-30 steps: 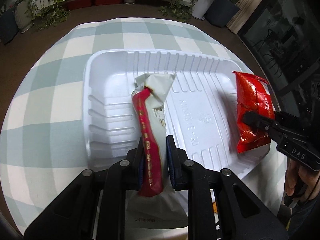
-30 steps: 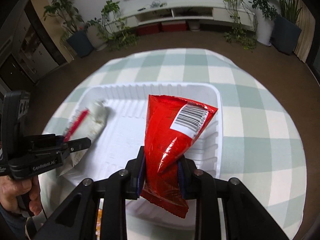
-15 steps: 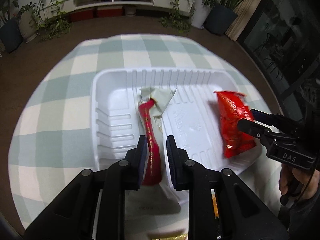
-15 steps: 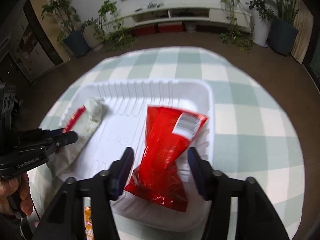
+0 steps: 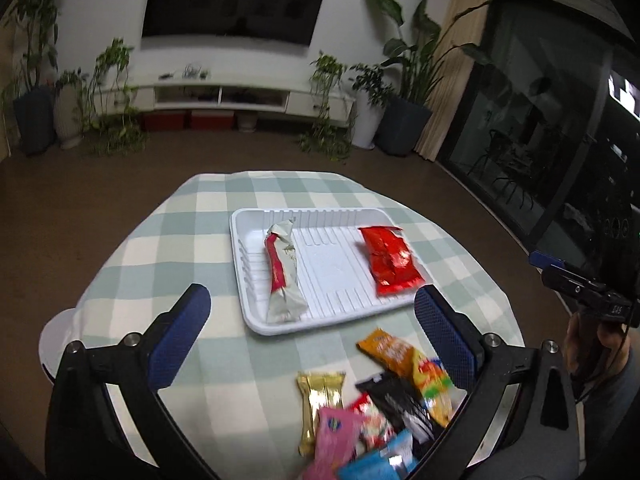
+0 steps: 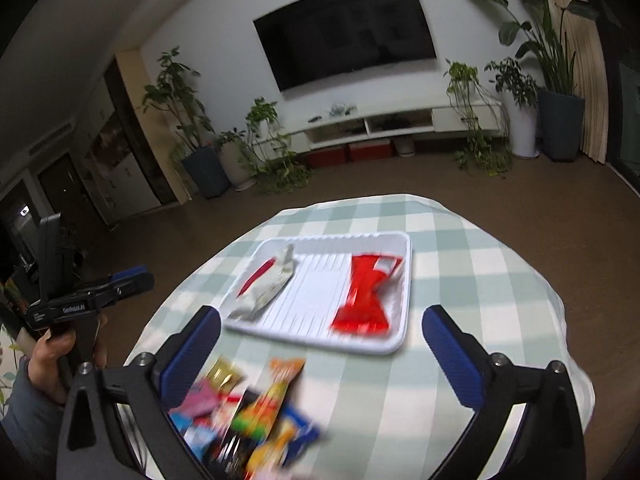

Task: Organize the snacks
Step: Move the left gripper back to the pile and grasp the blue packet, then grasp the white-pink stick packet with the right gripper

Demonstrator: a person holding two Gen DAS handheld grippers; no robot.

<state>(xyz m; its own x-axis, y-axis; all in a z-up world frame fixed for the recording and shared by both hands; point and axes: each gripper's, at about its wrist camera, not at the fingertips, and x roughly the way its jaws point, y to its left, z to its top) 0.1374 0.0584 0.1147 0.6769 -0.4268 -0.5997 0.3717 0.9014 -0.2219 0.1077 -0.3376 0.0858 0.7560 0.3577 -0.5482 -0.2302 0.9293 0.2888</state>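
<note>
Done: you have two snacks in the white ribbed plastic tray (image 5: 256, 322): a silver-and-red long packet (image 5: 283, 276) left, a red foil bag (image 5: 390, 260) right.
Left: the loose pile of colourful snack packets (image 5: 376, 408) lies near you.
Axis: both placed packets run near-to-far.
Grippers: your left gripper (image 5: 312, 328) and right gripper (image 6: 320, 344) are opening wide, nothing between the jaws.

Both views are dim, lit by soft indoor light with no hard shadows. Fisheye bending curves the walls, and the corners go black. The white tray (image 5: 256, 322) is the brightest area. The right wrist view is smeared by motion blur, worst on the snack pile (image 6: 248, 412). The red packet (image 5: 390, 264) shows small glints.
</note>
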